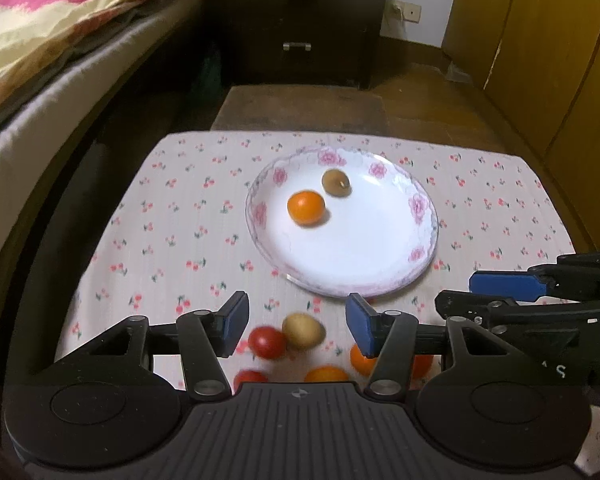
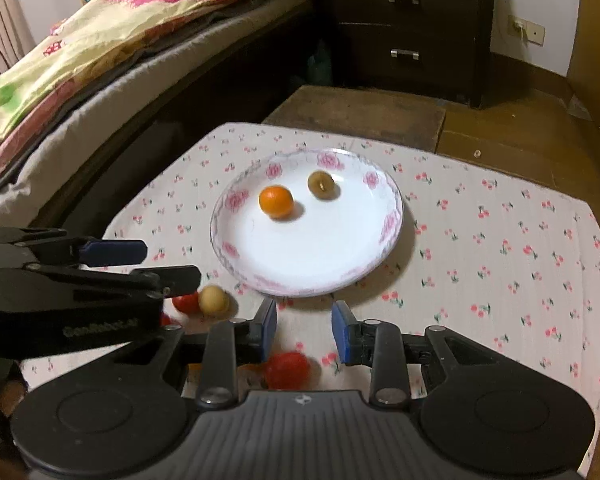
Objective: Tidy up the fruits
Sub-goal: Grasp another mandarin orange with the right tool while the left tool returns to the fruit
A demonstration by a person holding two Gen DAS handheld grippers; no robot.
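One white plate with a pink floral rim (image 1: 418, 208) sits on the cherry-print cloth (image 1: 172, 216) and serves as the landmark. On the plate: two fruits, one orange (image 1: 306, 207) and one brownish-green round fruit (image 1: 335, 183), close together but not touching, both toward the plate's far-left part. Off the plate, on the cloth near its closest rim, the left wrist view shows a cluster: one pale yellow fruit (image 1: 302, 330) touching one red fruit (image 1: 267, 342), a second red one (image 1: 250, 378) partly hidden by the gripper body, and at least two more orange ones (image 1: 326, 374), partly hidden; exact count uncertain. Left gripper (image 1: 298, 326): jaws spread wide, holding nothing, hovering over the yellow and red pair. Right gripper (image 2: 304, 330): jaws apart, empty, just short of the plate's near rim, with one blurred red fruit (image 2: 287, 369) below the gap. The two grippers sit side by side.
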